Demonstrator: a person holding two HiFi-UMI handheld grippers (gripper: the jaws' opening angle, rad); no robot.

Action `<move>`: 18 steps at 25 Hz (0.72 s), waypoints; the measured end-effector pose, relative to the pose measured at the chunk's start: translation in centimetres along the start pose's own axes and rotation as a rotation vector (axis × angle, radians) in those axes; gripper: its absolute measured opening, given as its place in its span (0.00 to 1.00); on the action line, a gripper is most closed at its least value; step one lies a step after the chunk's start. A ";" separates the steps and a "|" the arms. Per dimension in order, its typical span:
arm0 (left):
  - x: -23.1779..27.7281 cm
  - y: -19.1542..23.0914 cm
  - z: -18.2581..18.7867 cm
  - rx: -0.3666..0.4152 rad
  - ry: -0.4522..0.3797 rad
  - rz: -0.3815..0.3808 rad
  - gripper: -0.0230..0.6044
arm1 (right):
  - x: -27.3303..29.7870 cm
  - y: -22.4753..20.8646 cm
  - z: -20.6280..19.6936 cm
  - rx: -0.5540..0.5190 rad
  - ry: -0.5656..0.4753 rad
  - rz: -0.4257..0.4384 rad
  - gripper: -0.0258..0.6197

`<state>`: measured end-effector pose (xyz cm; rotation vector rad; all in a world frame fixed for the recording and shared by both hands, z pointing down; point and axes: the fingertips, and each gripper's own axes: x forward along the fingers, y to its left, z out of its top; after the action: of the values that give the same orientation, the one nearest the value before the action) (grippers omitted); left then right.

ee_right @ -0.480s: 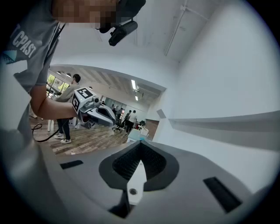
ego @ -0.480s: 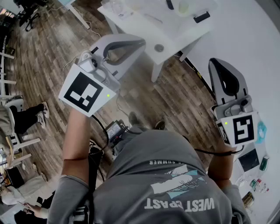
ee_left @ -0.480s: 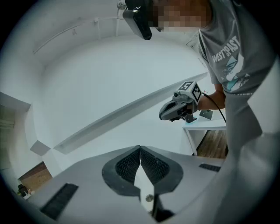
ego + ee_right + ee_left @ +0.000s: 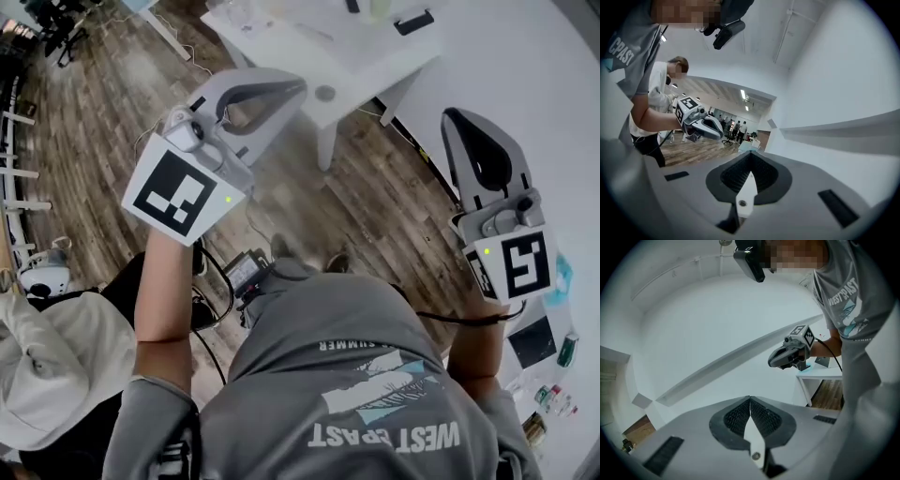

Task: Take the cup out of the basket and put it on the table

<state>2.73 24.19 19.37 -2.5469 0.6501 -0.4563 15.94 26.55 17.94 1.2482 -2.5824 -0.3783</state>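
Observation:
No cup or basket shows in any view. I hold both grippers up in the air above a wooden floor. My left gripper [image 4: 292, 86] is shut and empty, its tips near the corner of a white table [image 4: 309, 56]. My right gripper [image 4: 459, 120] is shut and empty as well, beside a white wall. In the left gripper view the jaws [image 4: 750, 400] meet with nothing between them, and the right gripper [image 4: 790, 355] shows beyond. In the right gripper view the jaws [image 4: 751, 155] are closed, with the left gripper [image 4: 701, 123] off to the left.
The white table carries a black object [image 4: 413, 22] and some pale items. A person in white [image 4: 56, 366] is at the lower left. A small table with bottles [image 4: 553, 389] stands at the lower right. Cables and a black box [image 4: 246, 272] lie on the floor.
The head view has shifted, so the table sits higher in frame. A person in white has come in at the lower left. Both grippers stay shut and raised.

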 end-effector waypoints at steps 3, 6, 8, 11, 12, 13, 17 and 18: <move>0.3 -0.4 0.4 0.005 0.007 -0.001 0.05 | -0.5 -0.5 -0.1 0.044 -0.019 0.010 0.06; 0.6 -0.1 0.1 0.006 0.013 -0.010 0.05 | 0.0 -0.9 -0.3 0.057 -0.024 0.012 0.06; 0.9 0.4 -0.3 0.006 0.013 -0.018 0.05 | 0.7 -1.2 -0.4 0.055 -0.022 0.005 0.06; 1.6 1.5 -1.0 0.000 0.002 -0.033 0.05 | 2.0 -1.8 -0.7 0.051 -0.007 -0.012 0.06; 1.9 1.9 -1.3 -0.004 -0.005 -0.038 0.05 | 2.6 -2.2 -0.8 0.050 -0.001 -0.020 0.06; 2.3 2.5 -1.7 -0.005 -0.011 -0.044 0.05 | 3.2 -2.5 -0.8 0.050 0.004 -0.029 0.06; 3.2 5.1 -3.5 -0.002 -0.035 -0.073 0.05 | 6.2 -3.3 -0.7 0.047 0.026 -0.060 0.06; 3.3 5.9 -3.9 -0.001 -0.044 -0.080 0.05 | 7.0 -3.5 -0.5 0.044 0.031 -0.069 0.06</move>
<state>1.71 16.52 20.20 -2.5833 0.5343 -0.4254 14.43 18.86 18.03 1.3500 -2.5403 -0.3143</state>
